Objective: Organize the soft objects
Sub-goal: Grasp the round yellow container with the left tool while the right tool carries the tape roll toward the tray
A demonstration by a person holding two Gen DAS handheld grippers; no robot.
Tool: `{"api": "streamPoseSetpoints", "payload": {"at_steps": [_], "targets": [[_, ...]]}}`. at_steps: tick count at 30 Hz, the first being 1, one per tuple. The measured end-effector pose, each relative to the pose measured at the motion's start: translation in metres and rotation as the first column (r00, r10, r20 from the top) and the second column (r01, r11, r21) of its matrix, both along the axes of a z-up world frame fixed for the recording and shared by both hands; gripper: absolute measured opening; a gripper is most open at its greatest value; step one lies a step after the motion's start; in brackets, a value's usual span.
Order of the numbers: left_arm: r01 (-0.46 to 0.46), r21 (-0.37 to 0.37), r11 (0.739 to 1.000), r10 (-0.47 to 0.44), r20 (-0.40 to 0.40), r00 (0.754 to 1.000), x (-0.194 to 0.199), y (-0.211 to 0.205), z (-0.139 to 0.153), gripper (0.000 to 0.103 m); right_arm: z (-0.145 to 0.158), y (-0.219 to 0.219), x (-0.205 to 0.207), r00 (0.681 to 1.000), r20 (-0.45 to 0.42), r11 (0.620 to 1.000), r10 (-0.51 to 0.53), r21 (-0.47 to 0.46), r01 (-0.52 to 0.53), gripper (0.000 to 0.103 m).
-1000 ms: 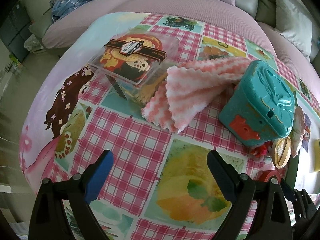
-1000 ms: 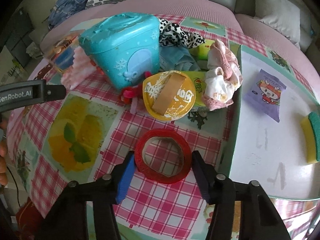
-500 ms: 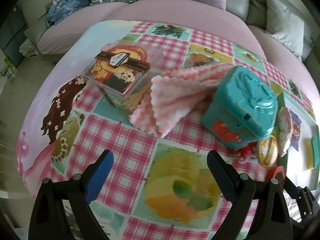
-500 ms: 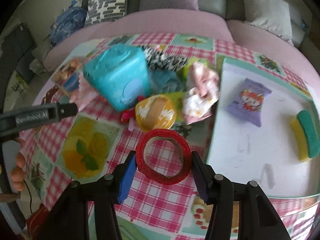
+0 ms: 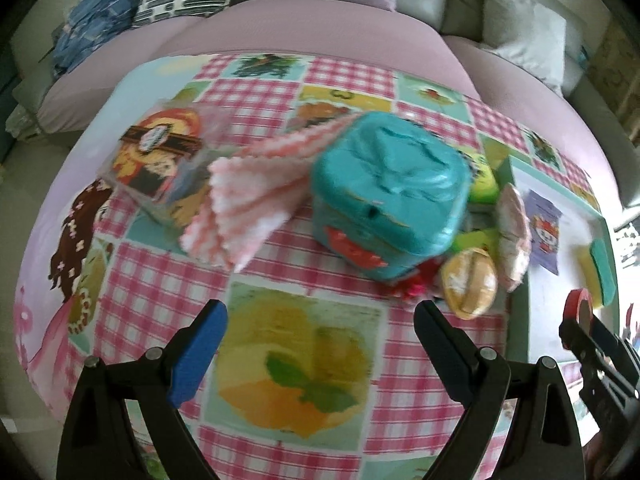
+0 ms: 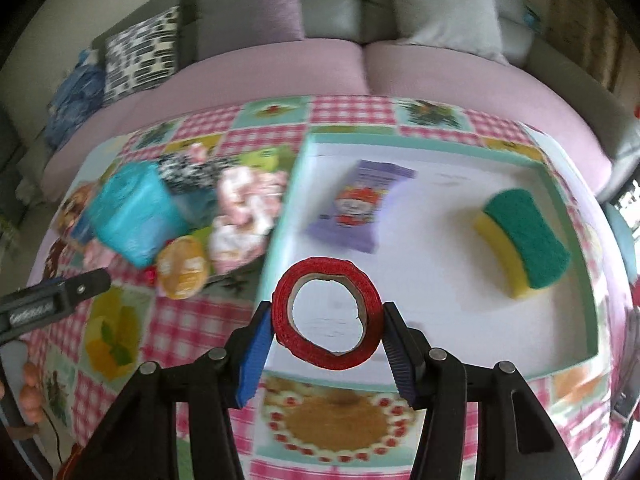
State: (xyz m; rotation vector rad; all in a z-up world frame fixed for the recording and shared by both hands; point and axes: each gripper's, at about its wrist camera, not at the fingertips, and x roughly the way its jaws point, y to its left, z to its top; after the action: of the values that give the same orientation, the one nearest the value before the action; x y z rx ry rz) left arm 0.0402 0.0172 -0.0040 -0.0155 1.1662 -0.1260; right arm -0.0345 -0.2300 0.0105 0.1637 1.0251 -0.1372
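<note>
Between right tongs (image 6: 326, 334), red tape roll (image 6: 326, 314), clutter blurred

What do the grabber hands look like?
Both grippers, left and right, are black plastic claws with silver bolts. Each has one bright blue finger pad and one dark ribbed pad. The left one has white lettering on its side, too blurry to read.

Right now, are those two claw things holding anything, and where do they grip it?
The right gripper holds a red tape roll, its two fingers pressing on opposite outer sides of the ring. The left gripper is open and holds nothing.
</note>
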Motion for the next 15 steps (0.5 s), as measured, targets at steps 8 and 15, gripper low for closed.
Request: {"api": "streamPoseSetpoints", "payload": {"at_steps": [8, 15], "targets": [[0.084, -0.014, 0.996, -0.084, 0.018, 0.996, -0.008, -0.040, 0.002, 0.094, -0.004, -0.028, -0.010, 0.997, -0.009, 0.997, -0.076, 0.018, 0.076, 0.056], [0.189, 0.029, 0.982, -0.190, 0.035, 0.981, -0.012, -0.086, -0.002, 0.093, -0.007, -0.031, -0.011, 0.997, -0.011, 0.996, -0.077, 0.031, 0.078, 0.056]]}}
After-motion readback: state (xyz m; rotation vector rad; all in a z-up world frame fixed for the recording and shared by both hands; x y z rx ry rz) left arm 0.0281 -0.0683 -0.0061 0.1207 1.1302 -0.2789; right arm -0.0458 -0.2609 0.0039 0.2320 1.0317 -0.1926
